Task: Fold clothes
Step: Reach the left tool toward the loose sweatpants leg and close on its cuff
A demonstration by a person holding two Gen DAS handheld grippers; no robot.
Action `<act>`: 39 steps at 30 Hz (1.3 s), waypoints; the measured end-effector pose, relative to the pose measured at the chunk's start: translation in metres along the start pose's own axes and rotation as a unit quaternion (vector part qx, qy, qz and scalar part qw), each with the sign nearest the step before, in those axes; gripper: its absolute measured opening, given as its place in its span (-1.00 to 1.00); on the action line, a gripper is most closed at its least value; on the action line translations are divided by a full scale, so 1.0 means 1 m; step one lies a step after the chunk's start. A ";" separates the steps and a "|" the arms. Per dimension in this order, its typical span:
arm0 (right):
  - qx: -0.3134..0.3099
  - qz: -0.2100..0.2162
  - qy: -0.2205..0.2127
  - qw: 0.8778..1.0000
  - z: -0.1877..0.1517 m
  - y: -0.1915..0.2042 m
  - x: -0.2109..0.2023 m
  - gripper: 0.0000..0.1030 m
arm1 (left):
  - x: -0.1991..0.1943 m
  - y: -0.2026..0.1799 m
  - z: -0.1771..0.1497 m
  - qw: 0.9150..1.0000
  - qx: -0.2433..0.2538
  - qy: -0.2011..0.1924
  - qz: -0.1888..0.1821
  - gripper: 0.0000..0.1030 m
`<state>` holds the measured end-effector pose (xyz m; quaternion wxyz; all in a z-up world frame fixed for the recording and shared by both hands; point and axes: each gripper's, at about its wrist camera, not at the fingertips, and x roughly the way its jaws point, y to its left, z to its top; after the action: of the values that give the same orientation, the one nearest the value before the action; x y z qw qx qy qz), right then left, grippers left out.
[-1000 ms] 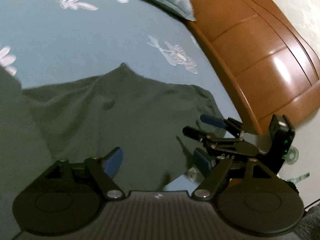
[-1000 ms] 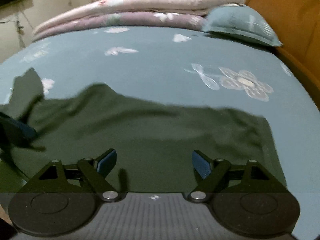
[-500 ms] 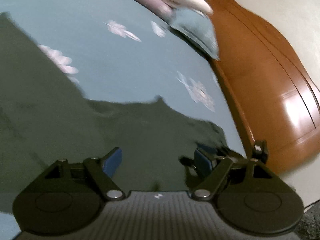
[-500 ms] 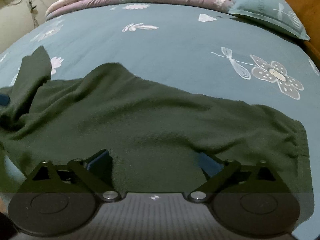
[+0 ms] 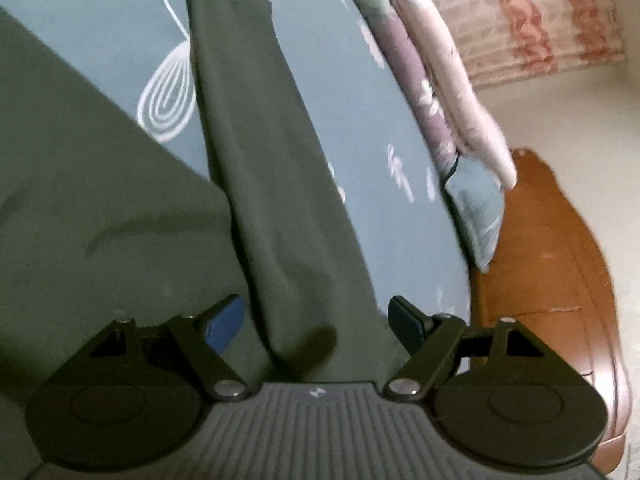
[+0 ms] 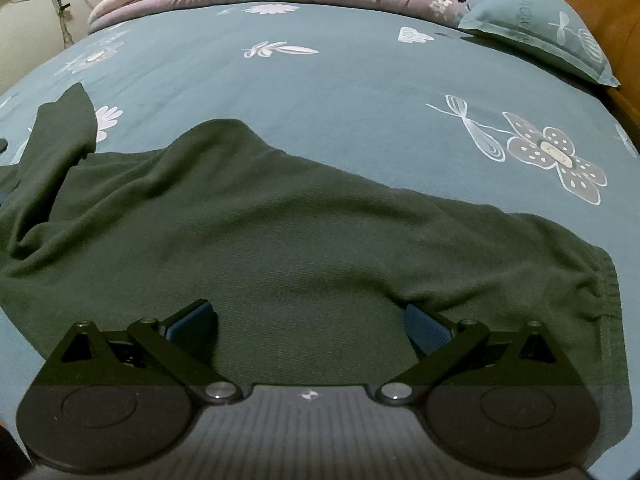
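The bed with its blue-green flowered sheet carries everything, and on it the dark green garment lies spread across the near part, its body wide before my right side and one long sleeve stretched away from my left side toward the folded quilts. I think the biggest risk is the soft, loose cloth itself: it already has ridges and a raised hump in the middle, and if I pull one edge without the other, the body may drag over the sheet and bunch, so the fold will come out crooked. A second risk, in my judgement, is that I take only one layer, or also the sheet under it, because the colours are dark and the edges are hard to read. The sleeve could also twist when it is lifted, since it is narrow and long. My left gripper has its jaws wide apart, with the near end of the sleeve lying between them; they clamp nothing. My right gripper also stands wide apart, low over the garment body; whether its blue pads press into the cloth I cannot tell.
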<state>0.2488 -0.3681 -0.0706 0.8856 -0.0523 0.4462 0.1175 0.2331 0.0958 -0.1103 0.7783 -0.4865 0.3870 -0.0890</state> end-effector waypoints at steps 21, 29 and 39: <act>0.047 -0.055 0.012 0.997 0.002 0.010 -0.002 1.00 | 0.045 0.003 0.040 0.994 -0.004 0.023 -0.106 0.54; 0.057 -0.063 0.013 0.996 0.002 0.013 -0.001 1.00 | 0.063 0.016 0.049 0.997 -0.016 0.031 -0.070 -0.54; 0.058 -0.065 0.009 0.996 0.000 0.014 -0.002 1.00 | 0.069 0.015 0.048 0.999 0.016 0.038 -0.028 -0.87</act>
<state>0.2443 -0.3546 -0.0692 0.8888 -0.0306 0.4562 0.0328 0.3098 0.1007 -0.1480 0.7676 -0.4812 0.4011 -0.1352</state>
